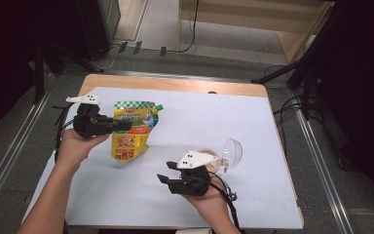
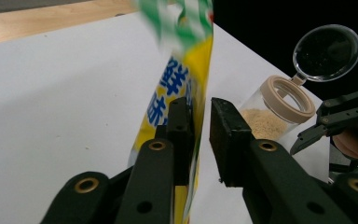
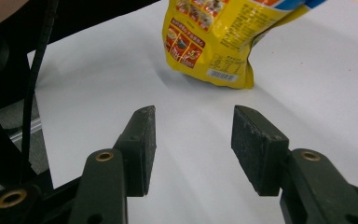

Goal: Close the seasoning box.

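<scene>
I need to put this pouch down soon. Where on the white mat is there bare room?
Bare: the far right stretch of the white mat, beyond the clear plastic jar with the beige collar, and the near left corner. Crowded: the middle, between the yellow spouted pouch and the jar.

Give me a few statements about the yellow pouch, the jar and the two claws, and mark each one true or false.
1. The yellow pouch stands between the jaws of the left claw. True.
2. The jar has its lid shut. False: the clear lid is flipped open on its hinge.
3. The right claw holds the jar. False: its jaws stand apart over bare white table with nothing between them.
4. The jar holds a tan powder. True.
5. The pouch lies flat on the table. False: it stands upright, its base on the table.
</scene>
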Tool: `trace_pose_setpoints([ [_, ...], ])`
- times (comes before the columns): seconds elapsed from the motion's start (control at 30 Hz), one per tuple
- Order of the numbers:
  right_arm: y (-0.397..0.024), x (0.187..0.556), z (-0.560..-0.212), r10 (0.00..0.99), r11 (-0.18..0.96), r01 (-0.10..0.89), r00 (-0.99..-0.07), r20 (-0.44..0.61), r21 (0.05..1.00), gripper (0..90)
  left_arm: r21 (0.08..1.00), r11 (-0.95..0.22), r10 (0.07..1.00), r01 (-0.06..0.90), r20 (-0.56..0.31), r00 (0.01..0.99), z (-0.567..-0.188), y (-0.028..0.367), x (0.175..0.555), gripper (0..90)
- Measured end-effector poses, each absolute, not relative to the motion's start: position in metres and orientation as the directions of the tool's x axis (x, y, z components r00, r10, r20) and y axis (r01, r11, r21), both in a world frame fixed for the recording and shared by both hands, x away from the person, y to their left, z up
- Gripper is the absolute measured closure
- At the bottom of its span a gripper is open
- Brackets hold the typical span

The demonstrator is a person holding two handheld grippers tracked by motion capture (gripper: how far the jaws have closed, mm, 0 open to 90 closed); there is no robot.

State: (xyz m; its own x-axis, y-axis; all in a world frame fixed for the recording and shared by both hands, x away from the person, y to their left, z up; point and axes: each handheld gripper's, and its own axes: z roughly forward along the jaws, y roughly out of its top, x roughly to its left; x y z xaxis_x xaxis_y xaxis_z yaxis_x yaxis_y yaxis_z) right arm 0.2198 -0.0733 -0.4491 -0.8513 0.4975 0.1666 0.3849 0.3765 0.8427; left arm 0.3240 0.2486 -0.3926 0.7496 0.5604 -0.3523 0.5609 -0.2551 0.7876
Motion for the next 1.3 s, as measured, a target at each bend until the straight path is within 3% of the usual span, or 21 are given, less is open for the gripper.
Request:
trace_pose_setpoints([
  [0.33, -0.073, 0.220, -0.449, 0.497, 0.384, 0.382, -0.853, 0.161, 0.841, 51.2, 0.801, -0.261, 0.549, 0.539, -0.337, 0.765, -0.377, 0.253, 0.317, 63.4],
  [0.6, -0.077, 0.221, -0.445, 0.501, 0.377, 0.388, -0.849, 0.167, 0.841, 52.4, 0.797, -0.258, 0.539, 0.546, -0.350, 0.766, -0.358, 0.253, 0.310, 57.4],
  [0.97, -0.090, 0.227, -0.434, 0.519, 0.355, 0.420, -0.832, 0.198, 0.835, 55.3, 0.800, -0.236, 0.579, 0.552, -0.341, 0.741, -0.336, 0.260, 0.306, 56.0],
  [1.3, -0.114, 0.234, -0.414, 0.547, 0.333, 0.455, -0.807, 0.224, 0.826, 58.8, 0.783, -0.192, 0.663, 0.592, -0.341, 0.667, -0.341, 0.283, 0.316, 53.5],
])
